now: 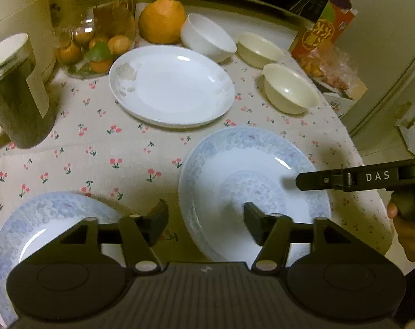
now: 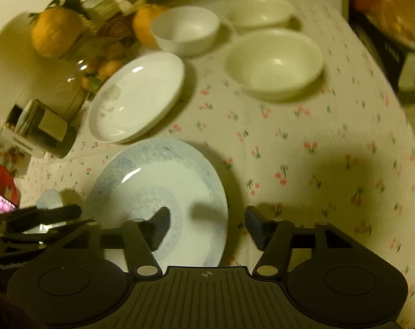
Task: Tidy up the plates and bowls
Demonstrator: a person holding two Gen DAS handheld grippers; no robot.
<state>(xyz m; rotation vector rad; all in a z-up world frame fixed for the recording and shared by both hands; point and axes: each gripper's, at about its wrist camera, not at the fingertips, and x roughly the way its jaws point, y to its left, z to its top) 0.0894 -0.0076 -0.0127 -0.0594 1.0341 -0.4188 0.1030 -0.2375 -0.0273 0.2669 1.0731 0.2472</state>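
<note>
Cherry-print bench carries plates and bowls spread apart, unstacked — left gripper and right gripper both hang open and empty over the blue-rimmed plate, seemingly poised to lift it.

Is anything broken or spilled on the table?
No, nothing looks broken or spilled. The blue-patterned plate, white plate and the three bowls, like the white bowl, all sit upright and empty on the cherry tablecloth.
</note>
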